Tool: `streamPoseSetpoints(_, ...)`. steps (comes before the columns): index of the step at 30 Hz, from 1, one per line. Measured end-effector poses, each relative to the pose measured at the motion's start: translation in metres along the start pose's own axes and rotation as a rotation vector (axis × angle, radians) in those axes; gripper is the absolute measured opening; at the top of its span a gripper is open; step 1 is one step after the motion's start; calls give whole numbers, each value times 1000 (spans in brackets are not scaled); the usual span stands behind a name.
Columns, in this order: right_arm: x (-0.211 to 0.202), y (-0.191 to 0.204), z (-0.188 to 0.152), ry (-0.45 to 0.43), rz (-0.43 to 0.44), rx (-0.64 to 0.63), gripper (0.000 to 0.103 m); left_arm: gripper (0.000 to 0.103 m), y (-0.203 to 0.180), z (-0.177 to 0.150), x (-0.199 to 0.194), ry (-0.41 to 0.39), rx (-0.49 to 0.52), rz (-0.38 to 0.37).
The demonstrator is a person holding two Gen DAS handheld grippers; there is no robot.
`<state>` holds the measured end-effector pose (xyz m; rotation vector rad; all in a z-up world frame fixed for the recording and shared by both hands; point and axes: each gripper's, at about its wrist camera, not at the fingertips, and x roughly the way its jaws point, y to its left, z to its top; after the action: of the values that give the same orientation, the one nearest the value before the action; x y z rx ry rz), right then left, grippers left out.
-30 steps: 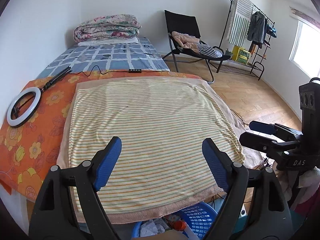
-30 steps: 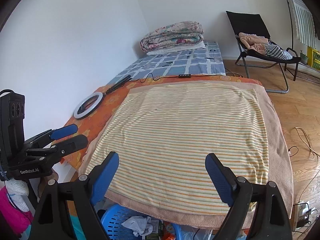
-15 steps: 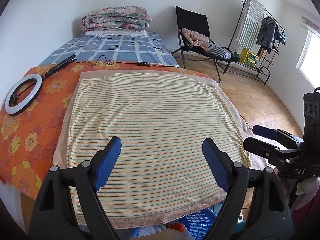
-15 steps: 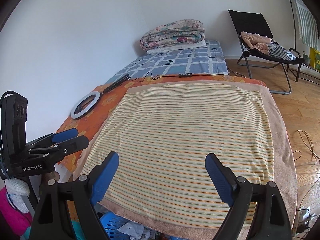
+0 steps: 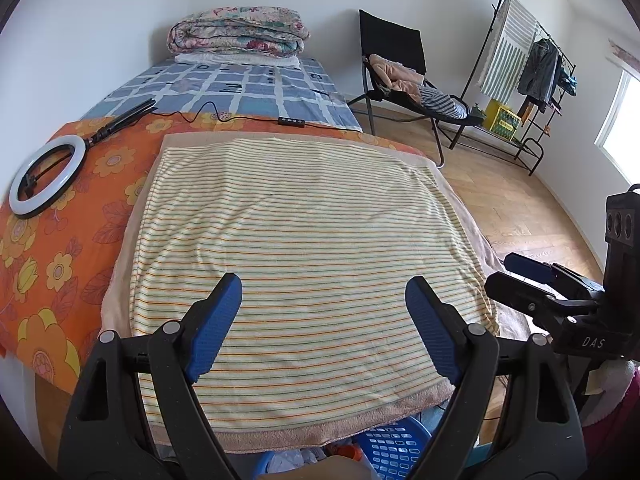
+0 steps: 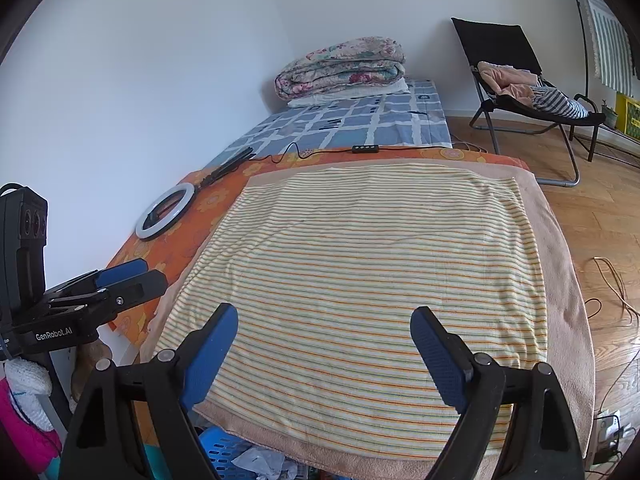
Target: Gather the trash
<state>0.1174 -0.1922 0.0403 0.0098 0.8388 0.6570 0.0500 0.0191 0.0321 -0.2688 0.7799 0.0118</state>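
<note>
Now both grippers, left gripper (image 5: 323, 308) and right gripper (image 6: 324, 338), higher over the striped towel (image 5: 296, 248), wide open, empty.

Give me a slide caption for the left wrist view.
Open left gripper hovers over striped towel on bed, blue basket below.

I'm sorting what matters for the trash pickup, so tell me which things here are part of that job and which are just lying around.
Part of the job:
blue basket with crumpled trash inside, below the bed's near edge
left claw and right claw, both open and empty

Just lying about:
striped towel
ring light
folded quilt
black chair
clothes rack
</note>
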Motion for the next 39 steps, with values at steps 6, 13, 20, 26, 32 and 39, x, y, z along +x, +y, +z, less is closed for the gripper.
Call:
streamPoseSetpoints(6,1,0,-2,2,-8,0,90,87,0,-3,1,6,4,6)
streamPoseSetpoints(13,3,-3,-3,9,-12,3,90,87,2,-6,1,4,12,13)
streamPoseSetpoints(20,3,-4,-5,12,-18,2,90,87,2,-6,1,6,15,14)
streamPoseSetpoints(26,5,-6,-5,16,-14,12,90,87,2,-6,0,6,14,15)
streamPoseSetpoints(32,5,-7,-6,18,-16,11,90,87,1,-6,0,5,15,16)
streamPoseSetpoints(39,7,-7,-7,22,-20,16,90,87,2,-7,0,6,16,16)
